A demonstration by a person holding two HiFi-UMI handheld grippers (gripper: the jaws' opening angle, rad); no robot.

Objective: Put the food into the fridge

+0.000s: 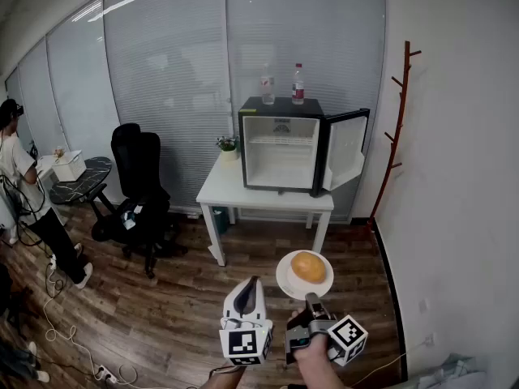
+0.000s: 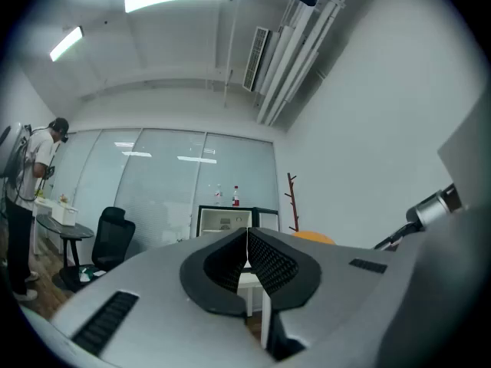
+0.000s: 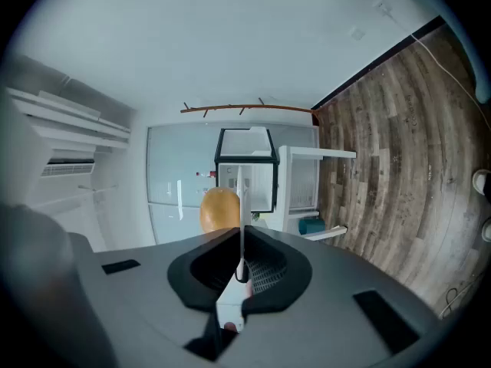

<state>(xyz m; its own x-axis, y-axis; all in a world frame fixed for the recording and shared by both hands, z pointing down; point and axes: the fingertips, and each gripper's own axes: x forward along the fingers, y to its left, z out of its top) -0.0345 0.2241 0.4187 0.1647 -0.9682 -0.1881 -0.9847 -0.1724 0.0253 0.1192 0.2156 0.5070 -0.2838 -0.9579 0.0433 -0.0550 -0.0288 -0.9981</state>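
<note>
Your right claw (image 3: 241, 240) is clamped on the rim of a white plate (image 3: 241, 198), which its own view shows edge-on as a thin line running up between the jaws. On that plate sits the food (image 1: 308, 267), a round orange-brown piece (a bun or a fruit, the view is too coarse to say which). Your left claw (image 2: 247, 245) has its jaws pressed together with nothing between them; in the head view it hangs just left of the right one. You hold the plate in the air above the wooden floor (image 1: 162, 298), well apart from the fridge (image 1: 282, 148). The fridge stands on the white worktop (image 1: 231, 191) with its door (image 1: 345, 148) swung open to the right. Two bottles (image 1: 298, 84) stand on its top, and a small plant (image 1: 228, 146) sits just beside it on the left. A black office chair (image 1: 139, 177) stands left of the worktop, a person (image 1: 20, 185) further left, and a brown coat rack (image 1: 396, 128) against the right wall
</note>
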